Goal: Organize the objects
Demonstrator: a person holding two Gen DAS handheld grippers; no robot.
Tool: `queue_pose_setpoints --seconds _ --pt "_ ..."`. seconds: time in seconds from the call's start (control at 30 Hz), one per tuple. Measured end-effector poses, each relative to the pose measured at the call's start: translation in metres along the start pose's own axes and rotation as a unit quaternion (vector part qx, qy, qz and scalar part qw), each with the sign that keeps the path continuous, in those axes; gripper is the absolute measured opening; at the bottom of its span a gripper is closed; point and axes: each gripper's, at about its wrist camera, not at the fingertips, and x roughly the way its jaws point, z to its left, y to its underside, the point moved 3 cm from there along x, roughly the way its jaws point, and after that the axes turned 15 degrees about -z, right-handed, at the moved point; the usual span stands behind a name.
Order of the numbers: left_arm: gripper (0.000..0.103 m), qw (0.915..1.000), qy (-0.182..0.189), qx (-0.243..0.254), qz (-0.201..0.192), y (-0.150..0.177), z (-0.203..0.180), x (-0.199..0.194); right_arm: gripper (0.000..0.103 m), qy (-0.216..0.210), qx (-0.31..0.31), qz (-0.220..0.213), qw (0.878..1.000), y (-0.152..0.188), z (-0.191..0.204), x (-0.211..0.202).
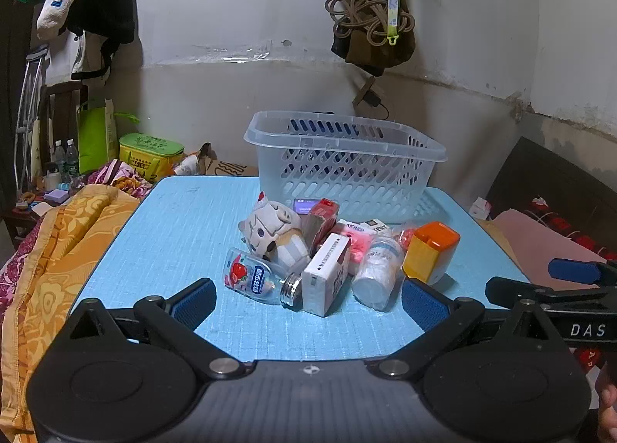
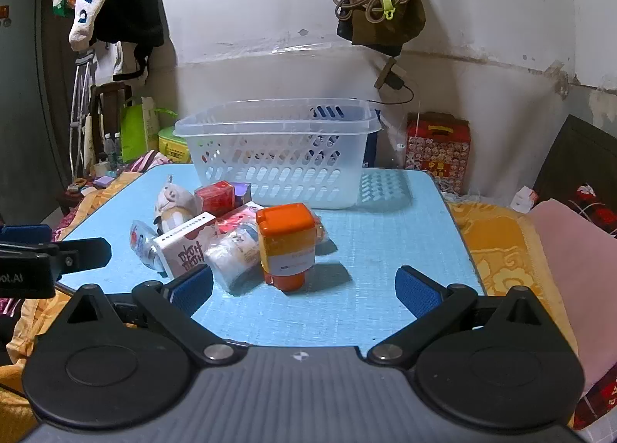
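- Grippers both spread wide, holding nothing: left gripper (image 1: 308,302) and right gripper (image 2: 304,290) hover low over the near edge of the blue table (image 1: 173,234), side by side.
- Right gripper's fingers show at the right edge of the left view; left gripper's fingers show at the left edge of the right view.
- Just ahead of the left gripper lies a heap: a small bottle (image 1: 256,281) on its side with its metal cap toward the fingers, a white box (image 1: 326,275) leaning beside it, and a clear wrapped roll (image 1: 378,273) to the right.
- Orange-lidded yellow container (image 2: 285,242) stands upright straight ahead of the right gripper, at the heap's right end, touching the roll.
- Farther in the heap: a plush toy (image 1: 273,230), a red box (image 1: 320,221) and a pink packet (image 1: 356,240).
- Beyond the heap, a clear slotted basket (image 1: 347,169) sits at the table's far edge.
- Orange blanket (image 1: 50,250) lies left of the table; a pink cloth (image 2: 578,273) lies right.
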Motion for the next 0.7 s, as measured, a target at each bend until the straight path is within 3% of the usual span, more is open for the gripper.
queue_pose_setpoints --seconds 0.7 --pt "0.103 0.9999 -0.009 -0.004 -0.012 -0.0020 0.0017 -0.0026 0.103 0.001 0.000 -0.015 1.000 -0.0015 0.0002 -0.0044"
